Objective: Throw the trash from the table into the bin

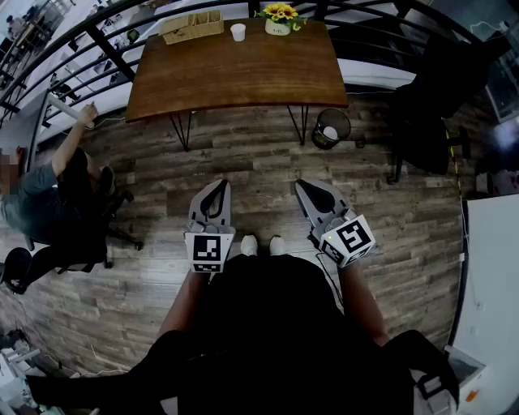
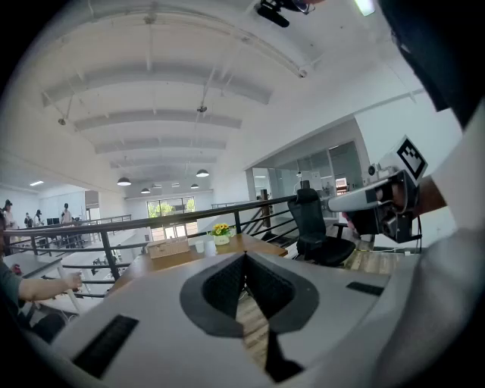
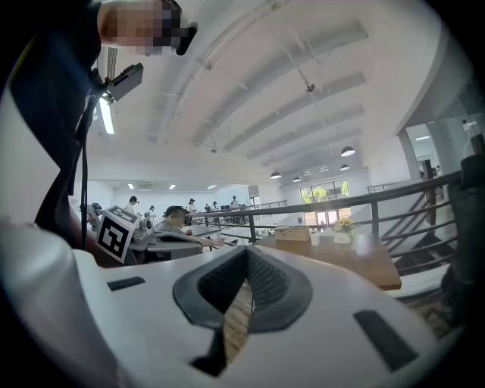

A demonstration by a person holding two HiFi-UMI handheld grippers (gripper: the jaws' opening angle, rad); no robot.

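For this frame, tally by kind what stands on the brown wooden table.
Tan rectangular box: 1
White paper cup: 1
White pot of yellow flowers: 1
Total: 3

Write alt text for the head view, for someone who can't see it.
The left gripper and right gripper, both shut and empty, point across a wood floor toward a wooden table bearing a white cup, flowers and a wooden tray. A dark bin stands by the table's right-hand legs.

A flower pot stands right of a wooden tray.
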